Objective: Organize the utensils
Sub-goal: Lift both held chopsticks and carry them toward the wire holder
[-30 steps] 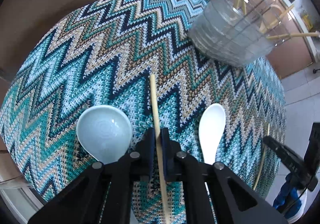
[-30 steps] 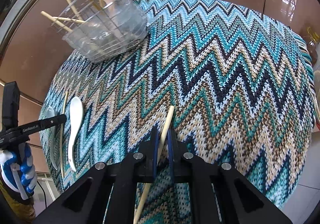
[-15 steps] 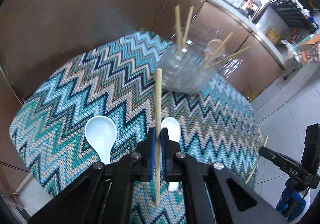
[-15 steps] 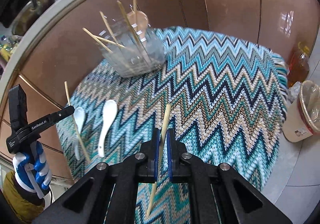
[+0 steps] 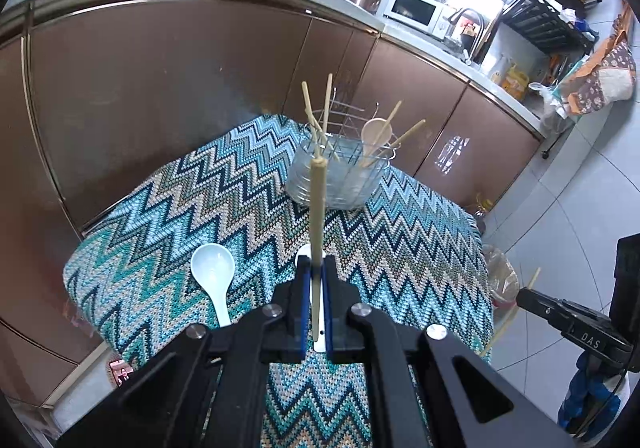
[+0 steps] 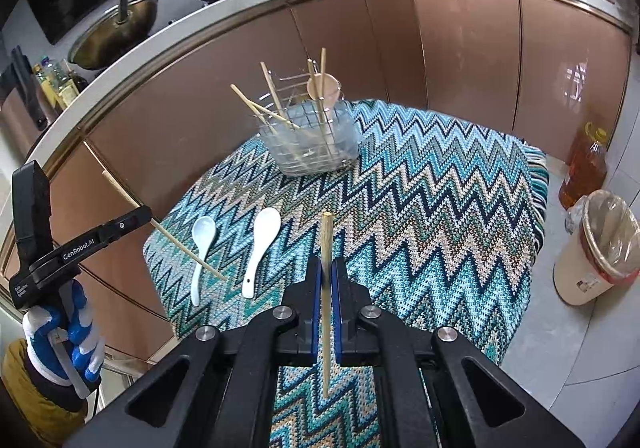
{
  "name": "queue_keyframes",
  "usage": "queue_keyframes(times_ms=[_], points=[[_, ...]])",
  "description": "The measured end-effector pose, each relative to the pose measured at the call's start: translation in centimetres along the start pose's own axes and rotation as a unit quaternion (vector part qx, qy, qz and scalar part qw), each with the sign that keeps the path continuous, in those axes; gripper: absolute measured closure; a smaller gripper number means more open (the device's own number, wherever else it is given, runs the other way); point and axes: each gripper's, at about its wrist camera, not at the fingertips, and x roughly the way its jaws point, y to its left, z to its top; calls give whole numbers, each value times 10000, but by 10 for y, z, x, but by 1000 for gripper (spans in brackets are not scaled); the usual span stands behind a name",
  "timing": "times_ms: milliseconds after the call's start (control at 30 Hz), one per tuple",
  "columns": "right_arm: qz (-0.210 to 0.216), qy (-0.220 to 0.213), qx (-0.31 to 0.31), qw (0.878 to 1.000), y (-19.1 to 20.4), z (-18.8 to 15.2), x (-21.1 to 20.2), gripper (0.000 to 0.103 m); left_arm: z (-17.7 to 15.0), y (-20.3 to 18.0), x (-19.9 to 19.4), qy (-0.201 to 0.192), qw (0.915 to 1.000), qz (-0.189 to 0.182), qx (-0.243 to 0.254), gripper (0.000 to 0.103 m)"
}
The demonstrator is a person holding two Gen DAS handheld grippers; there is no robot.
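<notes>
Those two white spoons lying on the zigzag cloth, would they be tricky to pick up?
Probably a little. The white spoons look glazed and smooth, so narrow pads may slip on them. Each has a deep bowl and a thin handle, so it may tilt bowl-down if gripped by the handle. They look like ceramic, likely chipping if dropped.

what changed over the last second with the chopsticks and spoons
Both hand-held grippers rose off the zigzag knitted cloth: the left hand-held gripper lifted its pale wooden chopstick, the right hand-held gripper lifted its own chopstick. Both stayed clamped. The two white ceramic spoons and wire utensil basket did not move.
</notes>
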Motion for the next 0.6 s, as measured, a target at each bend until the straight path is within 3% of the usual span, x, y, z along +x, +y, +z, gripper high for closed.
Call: queue_keyframes(times_ms=[600], points=[[15, -371, -421, 9984, 30, 6, -20, 98, 2, 9, -17, -150, 9999, 26, -46, 98]])
